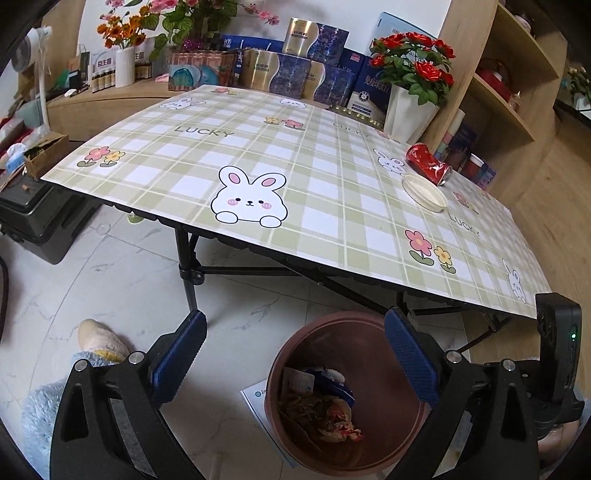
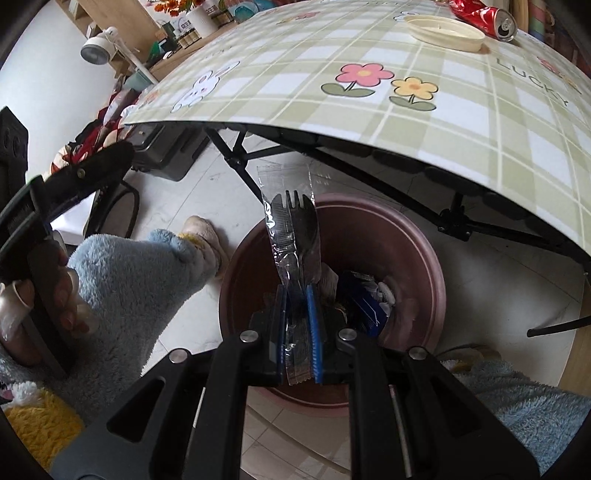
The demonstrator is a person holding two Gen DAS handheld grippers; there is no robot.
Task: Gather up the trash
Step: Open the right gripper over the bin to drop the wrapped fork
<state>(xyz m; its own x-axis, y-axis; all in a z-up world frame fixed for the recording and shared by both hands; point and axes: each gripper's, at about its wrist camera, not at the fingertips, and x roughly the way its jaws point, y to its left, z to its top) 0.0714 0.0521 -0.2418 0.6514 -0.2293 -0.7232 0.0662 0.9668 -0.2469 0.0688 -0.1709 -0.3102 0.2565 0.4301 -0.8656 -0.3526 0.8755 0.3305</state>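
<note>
A brown trash bin stands on the floor below the table's near edge, with wrappers and scraps inside. My left gripper hangs open and empty above the bin's left rim. My right gripper is shut on a clear packet of black plastic cutlery, which sticks up over the bin's mouth. On the table lie a crushed red can and a cream plastic lid, side by side near the right end.
The table wears a green plaid cloth with rabbits on black folding legs. Boxes, flower pots and a wooden shelf crowd its far and right sides. A person's slippered foot and fluffy blue sleeve are by the bin. A black case sits left.
</note>
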